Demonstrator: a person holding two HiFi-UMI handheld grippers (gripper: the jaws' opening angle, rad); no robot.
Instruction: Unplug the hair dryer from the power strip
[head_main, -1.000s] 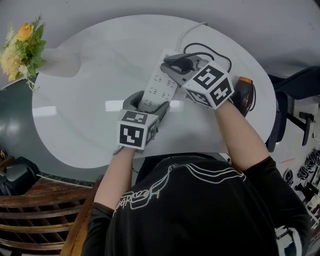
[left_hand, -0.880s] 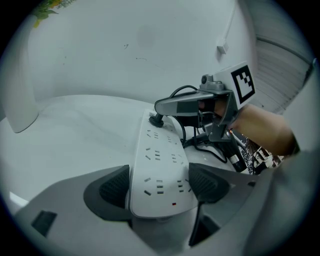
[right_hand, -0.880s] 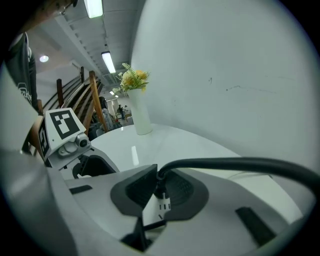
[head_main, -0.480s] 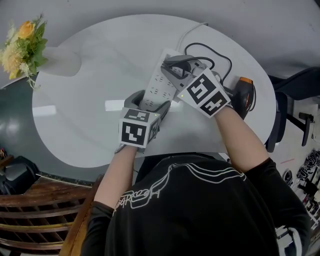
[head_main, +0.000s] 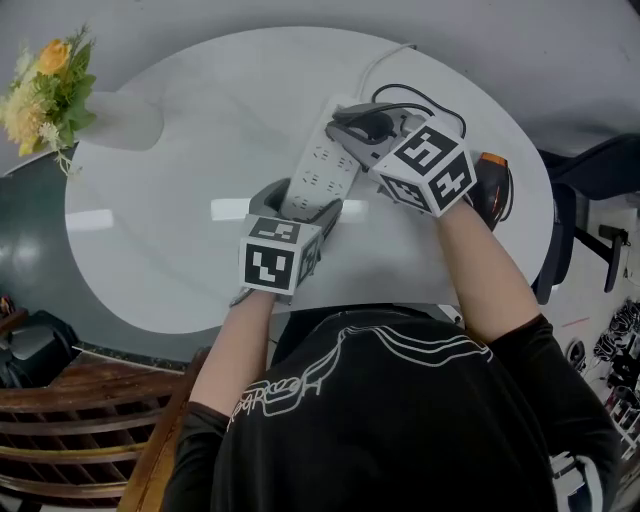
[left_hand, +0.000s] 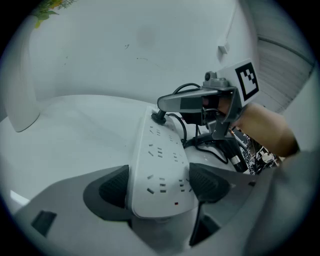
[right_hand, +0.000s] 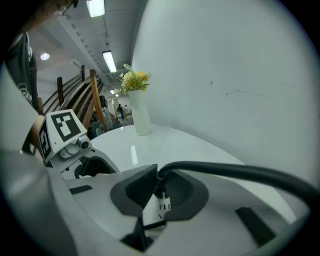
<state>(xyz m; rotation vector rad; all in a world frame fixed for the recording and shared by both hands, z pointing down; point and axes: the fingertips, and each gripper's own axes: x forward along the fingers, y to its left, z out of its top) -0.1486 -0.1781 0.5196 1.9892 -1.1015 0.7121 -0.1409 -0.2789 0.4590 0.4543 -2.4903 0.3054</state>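
As jaws clamp it, plug (right_hand: 159, 187) mostly hidden.

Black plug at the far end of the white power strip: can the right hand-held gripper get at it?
Yes, it seems so: the right hand-held gripper has its jaws closed on the black plug, with nothing in between. The left hand-held gripper clamps the near end of the white power strip.
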